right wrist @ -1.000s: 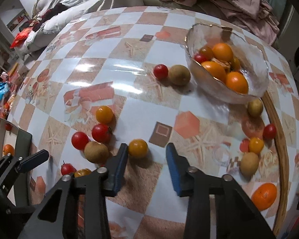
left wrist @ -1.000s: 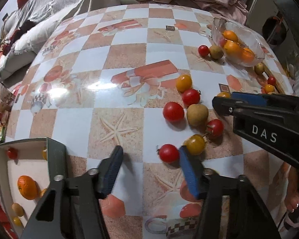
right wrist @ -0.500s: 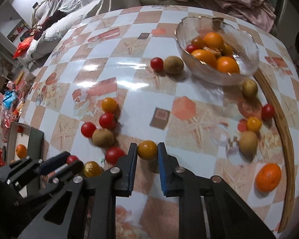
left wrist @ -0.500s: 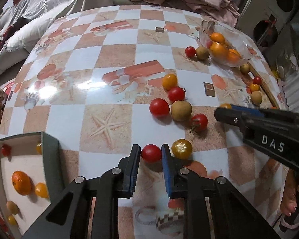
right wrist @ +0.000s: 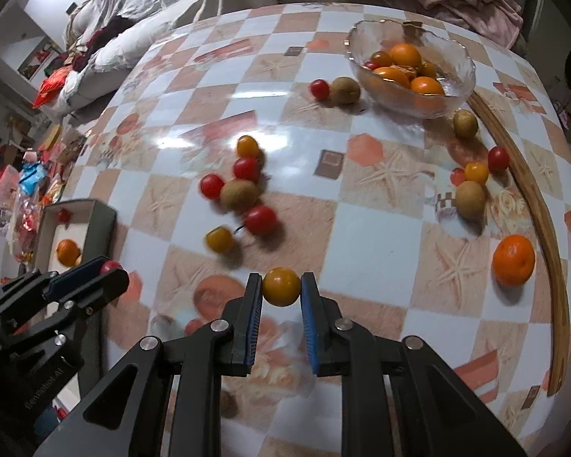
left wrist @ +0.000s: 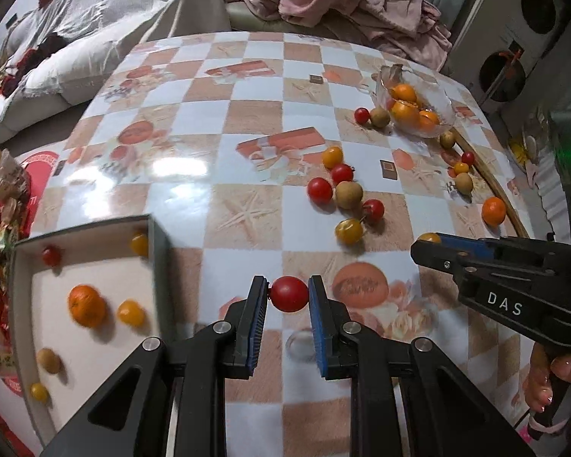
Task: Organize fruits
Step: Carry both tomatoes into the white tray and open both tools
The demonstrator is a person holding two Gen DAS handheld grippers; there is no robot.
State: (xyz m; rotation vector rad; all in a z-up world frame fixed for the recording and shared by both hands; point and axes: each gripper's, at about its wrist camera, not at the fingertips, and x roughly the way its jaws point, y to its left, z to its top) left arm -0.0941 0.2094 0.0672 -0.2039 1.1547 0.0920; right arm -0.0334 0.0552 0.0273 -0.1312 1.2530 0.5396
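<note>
Left tool (left wrist: 288, 292) is clamped on a red tomato (left wrist: 288, 294), pinched between both blue pads. Half a second ago the tomato sat on the worktop (left wrist: 247, 122) between pads that were only closing in; now it is carried clear of the cluster, which is seen further ahead and to the right of the tool. The open box (left wrist: 160, 251) is now much closer, just left of the left tool, with an orange (left wrist: 86, 305) and small yellow fruits inside.

Right tool (right wrist: 281, 287) is clamped on a yellow tomato (right wrist: 281, 286), held at the pad tips. Earlier it was on the worktop with the pads either side of it. The loose group of red tomatoes and a brown fruit (right wrist: 240, 194) is seen ahead and left of this tool; the glass bowl (right wrist: 456, 87) with oranges is far ahead to the right. A lone mandarin (right wrist: 513, 260) lies to the right, near the wooden strip.
</note>
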